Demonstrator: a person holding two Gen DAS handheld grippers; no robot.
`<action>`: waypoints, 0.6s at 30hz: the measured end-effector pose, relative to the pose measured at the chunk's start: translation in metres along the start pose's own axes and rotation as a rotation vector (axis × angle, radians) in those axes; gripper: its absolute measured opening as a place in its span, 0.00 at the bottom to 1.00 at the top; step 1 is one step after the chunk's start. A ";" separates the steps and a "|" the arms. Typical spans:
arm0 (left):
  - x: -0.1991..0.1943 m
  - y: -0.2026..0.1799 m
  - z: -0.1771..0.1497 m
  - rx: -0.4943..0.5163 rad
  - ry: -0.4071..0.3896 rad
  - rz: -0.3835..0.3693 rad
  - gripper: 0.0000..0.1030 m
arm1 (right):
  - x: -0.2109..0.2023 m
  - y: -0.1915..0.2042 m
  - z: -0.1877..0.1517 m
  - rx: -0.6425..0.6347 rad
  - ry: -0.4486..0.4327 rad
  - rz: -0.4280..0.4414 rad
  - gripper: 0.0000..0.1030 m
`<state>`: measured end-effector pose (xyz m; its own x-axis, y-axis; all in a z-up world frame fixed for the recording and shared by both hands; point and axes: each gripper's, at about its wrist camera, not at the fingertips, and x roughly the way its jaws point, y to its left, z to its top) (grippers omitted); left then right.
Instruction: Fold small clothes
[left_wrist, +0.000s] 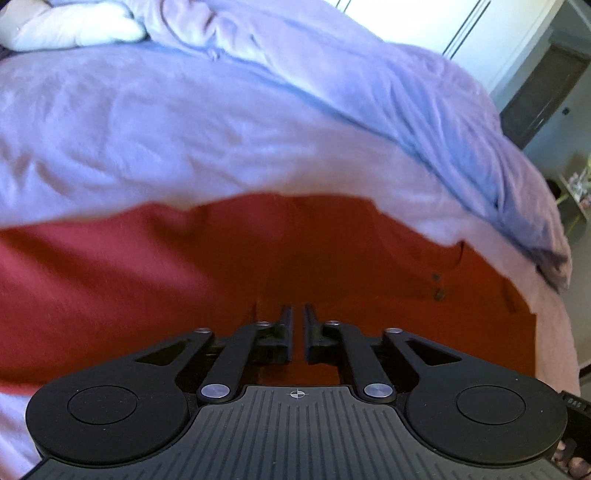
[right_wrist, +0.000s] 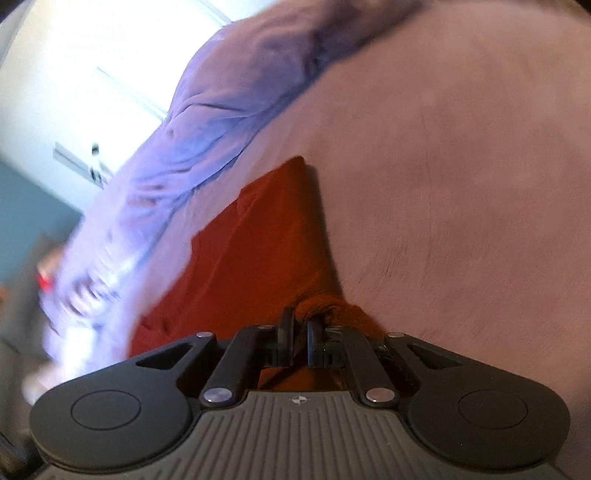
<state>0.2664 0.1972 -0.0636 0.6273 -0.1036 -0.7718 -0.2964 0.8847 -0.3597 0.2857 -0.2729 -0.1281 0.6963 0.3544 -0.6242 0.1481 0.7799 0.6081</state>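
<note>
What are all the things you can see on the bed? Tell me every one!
Red cloth garment: one, red, spread flat on the bed near both grippers; two dark buttons near its right side.
Pale pink bed sheet: one, pink, under the garment.
Lilac crumpled duvet: one, lilac, heaped at the bed's far side.
White pillow: one, white, far left corner.
Left gripper: black, jaws nearly shut over the garment.
Right gripper: black, shut on a bunched fold of the garment.

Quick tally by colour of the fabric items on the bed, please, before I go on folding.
Red garment: 1
Lilac duvet: 1
Pinkish bed sheet: 1
White pillow: 1
Total: 4
</note>
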 end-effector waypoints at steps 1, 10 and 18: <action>0.003 0.001 -0.002 -0.006 0.008 -0.003 0.22 | -0.003 0.005 -0.001 -0.050 -0.016 -0.025 0.05; 0.025 0.010 -0.009 -0.066 0.092 -0.066 0.50 | -0.005 0.021 -0.004 -0.209 -0.031 -0.102 0.05; 0.017 0.025 -0.007 -0.137 0.090 -0.104 0.55 | -0.005 0.021 -0.007 -0.231 -0.026 -0.087 0.05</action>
<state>0.2648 0.2148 -0.0895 0.5943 -0.2369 -0.7685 -0.3327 0.7976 -0.5031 0.2804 -0.2549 -0.1159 0.7062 0.2701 -0.6545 0.0456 0.9051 0.4227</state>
